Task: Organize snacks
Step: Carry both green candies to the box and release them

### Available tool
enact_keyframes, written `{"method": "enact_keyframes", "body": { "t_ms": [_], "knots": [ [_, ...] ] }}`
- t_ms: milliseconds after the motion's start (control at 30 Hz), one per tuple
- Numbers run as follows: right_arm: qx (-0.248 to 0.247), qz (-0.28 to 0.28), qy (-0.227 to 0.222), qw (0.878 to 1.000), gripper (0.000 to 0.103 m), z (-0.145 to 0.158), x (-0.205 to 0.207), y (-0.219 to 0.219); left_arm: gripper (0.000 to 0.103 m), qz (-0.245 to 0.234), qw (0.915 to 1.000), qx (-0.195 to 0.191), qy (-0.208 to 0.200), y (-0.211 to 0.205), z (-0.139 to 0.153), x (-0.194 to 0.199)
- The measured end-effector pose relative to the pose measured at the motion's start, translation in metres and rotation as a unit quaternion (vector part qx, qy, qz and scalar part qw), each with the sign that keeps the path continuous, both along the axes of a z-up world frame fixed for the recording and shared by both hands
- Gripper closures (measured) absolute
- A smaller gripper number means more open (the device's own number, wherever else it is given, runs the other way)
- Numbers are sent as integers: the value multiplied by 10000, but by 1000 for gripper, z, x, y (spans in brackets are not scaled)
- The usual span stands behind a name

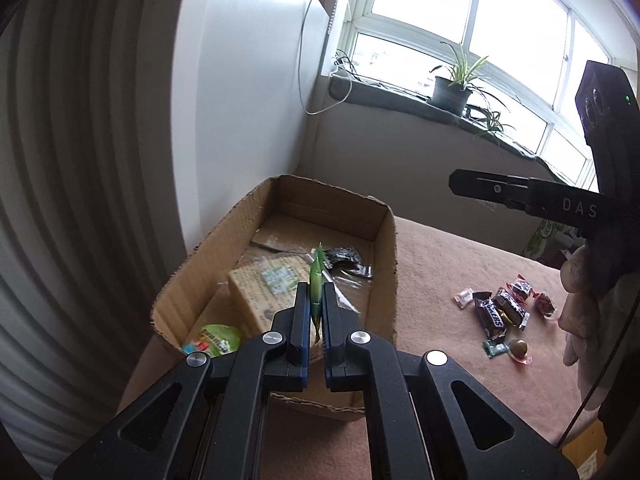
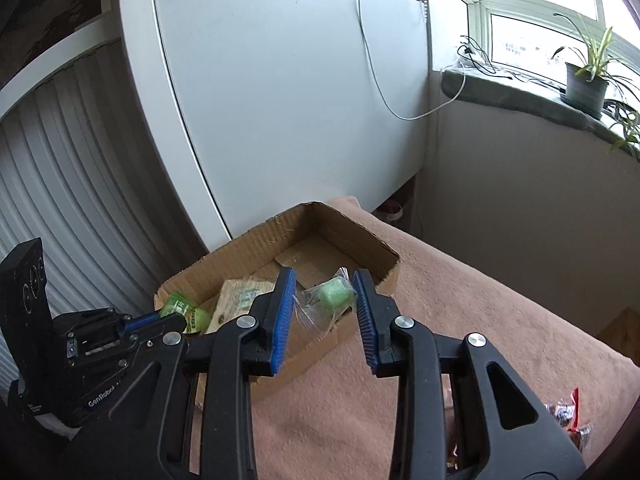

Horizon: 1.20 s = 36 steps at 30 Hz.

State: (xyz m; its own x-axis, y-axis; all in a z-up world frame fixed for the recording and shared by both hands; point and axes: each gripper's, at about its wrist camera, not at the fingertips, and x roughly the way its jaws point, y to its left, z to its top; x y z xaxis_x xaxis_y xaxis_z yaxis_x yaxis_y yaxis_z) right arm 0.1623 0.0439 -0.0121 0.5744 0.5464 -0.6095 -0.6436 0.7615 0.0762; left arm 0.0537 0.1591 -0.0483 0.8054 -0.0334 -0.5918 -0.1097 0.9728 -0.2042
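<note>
My left gripper (image 1: 316, 286) is shut on a thin green candy wrapper (image 1: 318, 268), edge-on over the open cardboard box (image 1: 384, 240). The box holds a tan biscuit pack (image 1: 260, 292), a green packet (image 1: 216, 338) and a dark wrapper (image 1: 344, 258). In the right wrist view my right gripper (image 2: 324, 276) grips a green cube candy in clear wrap (image 2: 336, 298) above the box (image 2: 248, 248) near its right wall. The left gripper (image 2: 160, 320) shows at lower left beside the green packet (image 2: 184, 312). Side-on, the right gripper (image 1: 456, 184) enters from the right.
Several loose candies and chocolate bars (image 1: 500, 312) lie on the brown blanket (image 1: 440, 280) right of the box. A hand (image 1: 580, 280) holds the right gripper. Behind are a white cabinet (image 2: 280, 100), a ribbed shutter (image 2: 60, 180) and a sill with a potted plant (image 1: 450, 92).
</note>
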Motion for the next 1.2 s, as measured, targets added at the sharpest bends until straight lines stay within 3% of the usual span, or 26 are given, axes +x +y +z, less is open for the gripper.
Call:
{"method": "enact_keyframes", "body": {
  "t_ms": [500, 533, 600, 633, 667, 700, 733, 767, 1200],
  "knots": [
    [-298, 281, 281, 9988, 71, -26, 48, 77, 99, 141, 9998, -41, 137, 21, -10, 11],
    [-313, 278, 269, 9988, 67, -27, 49, 78, 99, 143, 9998, -36, 142, 21, -10, 12],
    [-358, 223, 207, 9989, 48, -27, 49, 80, 98, 149, 9998, -40, 149, 22, -10, 12],
    [-359, 202, 153, 9990, 31, -25, 48, 80, 90, 142, 9998, -60, 155, 23, -11, 12],
    [-350, 176, 91, 9992, 24, -24, 46, 80, 84, 135, 9997, -93, 158, 23, -11, 12],
    [-339, 149, 42, 9993, 13, -22, 45, 79, 66, 132, 9997, -123, 175, 23, -11, 12],
    [-324, 132, 10, 9994, 8, -20, 44, 77, 50, 142, 9997, -140, 151, 23, -11, 11],
    [-306, 125, -4, 9995, 8, -19, 44, 75, 46, 154, 9997, -127, 108, 22, -10, 10],
    [1, -129, -115, 9999, 8, 11, 23, 26, 45, 84, 9999, -75, -4, 4, 1, 5]
  ]
}}
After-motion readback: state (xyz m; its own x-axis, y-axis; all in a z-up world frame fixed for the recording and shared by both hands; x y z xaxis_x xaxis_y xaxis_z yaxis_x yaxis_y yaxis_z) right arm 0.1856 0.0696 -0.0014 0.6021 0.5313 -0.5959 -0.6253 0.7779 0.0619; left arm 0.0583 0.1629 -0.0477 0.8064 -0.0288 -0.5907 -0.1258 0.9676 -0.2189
